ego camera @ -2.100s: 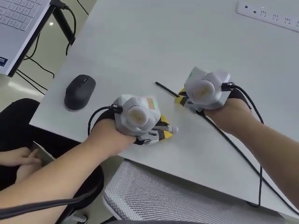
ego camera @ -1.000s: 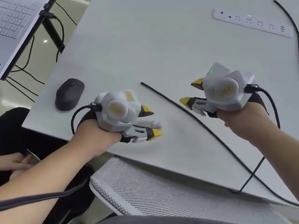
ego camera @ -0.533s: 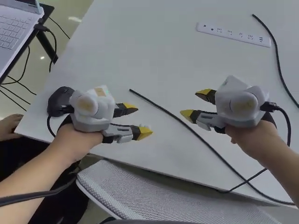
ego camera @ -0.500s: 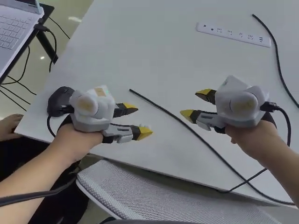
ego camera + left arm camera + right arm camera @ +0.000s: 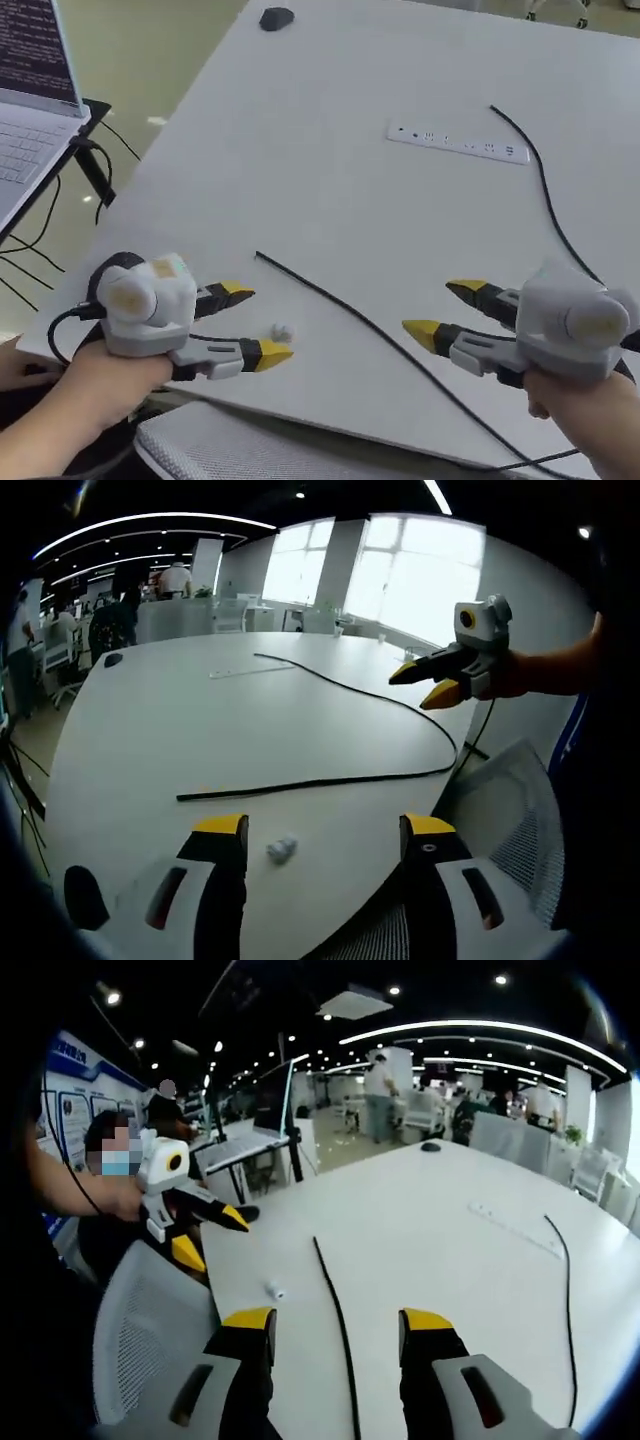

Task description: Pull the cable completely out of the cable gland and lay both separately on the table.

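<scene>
A thin black cable [image 5: 340, 305] lies loose on the white table [image 5: 330, 120], running from the middle toward the near right edge. A small white cable gland [image 5: 282, 331] rests apart from it, to the cable's left. My left gripper [image 5: 258, 322] hovers open at the near edge, the gland just beyond its yellow tips and touching neither. The left gripper view has the gland [image 5: 282, 849] between the open jaws and the cable [image 5: 330, 780] farther out. My right gripper [image 5: 438, 308] is open and empty, just right of the cable. The right gripper view has the cable [image 5: 335, 1300] and the gland [image 5: 272, 1289].
A white power strip [image 5: 458, 145] and a second black cable [image 5: 545, 200] lie far right. One black mouse [image 5: 276, 17] sits at the far edge; another [image 5: 115, 268] is behind my left gripper. A laptop [image 5: 30, 90] stands left of the table; a mesh chair [image 5: 150, 1310] is below the near edge.
Both grippers have moved apart and back toward the near edge, away from the cable. The gland now lies free on the table. The head camera has tilted up.
</scene>
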Demonstrator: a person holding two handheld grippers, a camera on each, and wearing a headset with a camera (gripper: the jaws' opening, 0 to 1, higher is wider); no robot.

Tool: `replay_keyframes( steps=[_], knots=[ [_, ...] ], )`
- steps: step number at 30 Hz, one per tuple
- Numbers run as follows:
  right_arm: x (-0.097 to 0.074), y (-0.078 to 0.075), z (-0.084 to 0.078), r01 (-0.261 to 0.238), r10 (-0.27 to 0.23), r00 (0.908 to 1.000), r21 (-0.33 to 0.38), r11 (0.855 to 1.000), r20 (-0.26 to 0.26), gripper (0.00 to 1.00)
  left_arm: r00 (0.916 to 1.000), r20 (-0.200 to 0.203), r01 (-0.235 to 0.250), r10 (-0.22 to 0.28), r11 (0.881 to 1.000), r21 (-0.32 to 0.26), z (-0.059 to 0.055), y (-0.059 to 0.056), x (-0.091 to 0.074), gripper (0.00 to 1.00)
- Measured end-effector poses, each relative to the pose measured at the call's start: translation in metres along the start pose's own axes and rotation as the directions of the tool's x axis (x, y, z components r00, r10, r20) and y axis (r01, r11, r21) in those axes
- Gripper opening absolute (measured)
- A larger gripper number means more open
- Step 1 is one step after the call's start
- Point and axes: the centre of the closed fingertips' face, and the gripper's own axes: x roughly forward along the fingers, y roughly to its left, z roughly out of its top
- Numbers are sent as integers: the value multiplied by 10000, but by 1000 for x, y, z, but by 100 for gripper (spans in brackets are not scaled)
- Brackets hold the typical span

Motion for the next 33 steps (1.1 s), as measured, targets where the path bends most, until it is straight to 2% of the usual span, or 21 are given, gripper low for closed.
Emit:
replay_keyframes(
  steps=[1,6,15,21,27,33],
  knots=[
    [-4,-2,-2,31,-31,10000,115,9999,23,49,10000,32,6,-6,10000,-38,-2,3,3,64],
    [-18,-5,-15,110,-111,9999,379,9992,15,54,10000,33,67,-66,9998,-195,0,1,0,64],
    [-32,4,-48,80,-58,9995,738,9972,-309,59,9998,-184,-123,115,9988,-480,-10,3,-11,71],
    [-43,7,-66,78,-33,9991,1064,9943,-427,64,9998,-96,-178,174,9988,-453,-12,3,-15,76],
    [-49,10,-74,176,-116,9991,1459,9891,-418,70,9998,-169,-134,124,9982,-591,-16,1,-18,82],
    [-48,18,-80,-175,255,9987,1705,9852,-449,82,9991,-341,-258,233,9970,-735,-24,3,-20,85]
  ],
)
